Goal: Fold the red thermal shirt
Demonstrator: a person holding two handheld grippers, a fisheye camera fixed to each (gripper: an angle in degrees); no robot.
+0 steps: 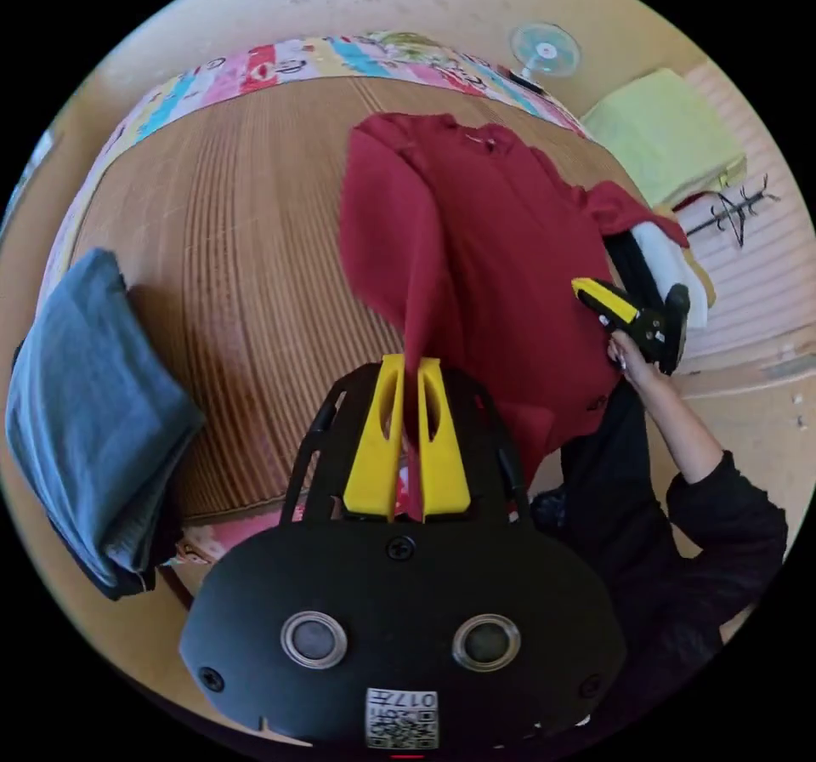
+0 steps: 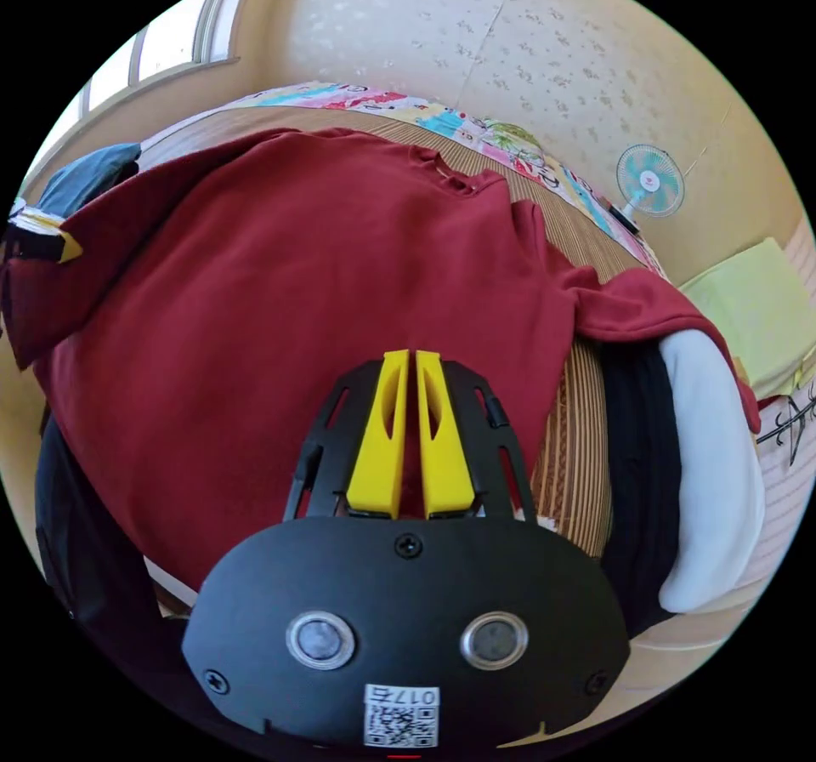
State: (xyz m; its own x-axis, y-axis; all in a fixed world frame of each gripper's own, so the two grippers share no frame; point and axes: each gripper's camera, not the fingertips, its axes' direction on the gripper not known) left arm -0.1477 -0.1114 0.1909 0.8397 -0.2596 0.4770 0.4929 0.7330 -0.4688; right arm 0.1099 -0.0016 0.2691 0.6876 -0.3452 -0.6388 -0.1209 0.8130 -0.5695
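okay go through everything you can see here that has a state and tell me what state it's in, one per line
red thermal shirt: spread on the mat, one edge lifted
left hand-held gripper: shut on the shirt's lifted edge
right hand-held gripper: jaws closed over the shirt
blue garment: folded, on the mat's edge
fan: cannot tell if running

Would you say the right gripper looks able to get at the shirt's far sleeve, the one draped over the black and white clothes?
Probably yes. The right gripper hovers shut over the red shirt, and the sleeve lies on top of the black and white clothes, uncovered, with nothing between.
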